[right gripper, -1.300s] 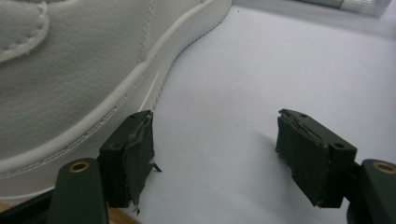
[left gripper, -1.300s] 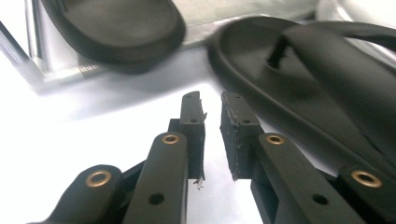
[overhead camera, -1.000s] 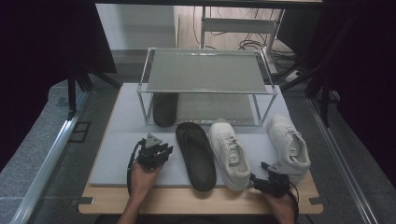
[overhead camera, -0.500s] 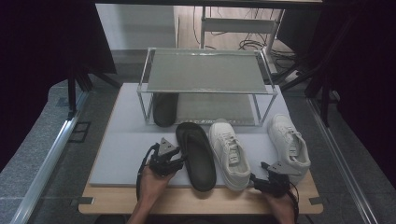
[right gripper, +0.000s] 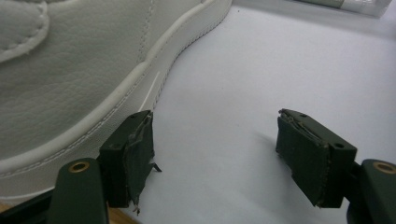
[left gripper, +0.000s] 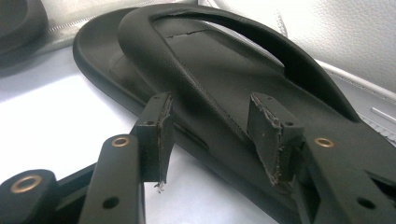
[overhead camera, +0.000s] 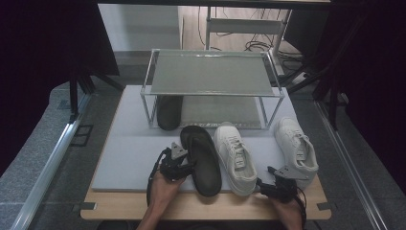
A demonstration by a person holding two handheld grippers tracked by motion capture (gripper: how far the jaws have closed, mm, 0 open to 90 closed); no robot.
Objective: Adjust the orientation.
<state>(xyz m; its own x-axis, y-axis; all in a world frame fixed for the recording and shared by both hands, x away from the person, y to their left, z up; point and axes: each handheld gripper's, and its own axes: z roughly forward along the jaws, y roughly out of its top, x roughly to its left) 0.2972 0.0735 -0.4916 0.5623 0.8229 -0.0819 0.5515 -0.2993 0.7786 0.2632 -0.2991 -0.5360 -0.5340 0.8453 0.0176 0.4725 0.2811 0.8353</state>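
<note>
A black flip-flop (overhead camera: 201,158) lies on the pale mat (overhead camera: 129,148), toe toward the rack. My left gripper (overhead camera: 184,162) sits at its left edge. In the left gripper view the jaws (left gripper: 212,135) stand open astride the flip-flop's strap (left gripper: 187,79); they have just been opening, and the pads do not press on it. Right of the flip-flop lies a white sneaker (overhead camera: 234,155), and another white sneaker (overhead camera: 297,148) lies farther right. My right gripper (overhead camera: 268,186) rests near the front edge between them, open, with bare mat between its pads (right gripper: 215,154) and the sneaker's sole (right gripper: 70,70) at its left.
A two-tier metal rack (overhead camera: 210,72) stands at the back of the mat, with a second black sandal (overhead camera: 168,112) on its lower shelf at the left. The wooden table edge (overhead camera: 119,210) runs along the front. Dark stands and cables surround the table.
My left gripper has moved right across the mat up to the flip-flop, and its jaws have spread. The right gripper and the shoes have stayed put.
</note>
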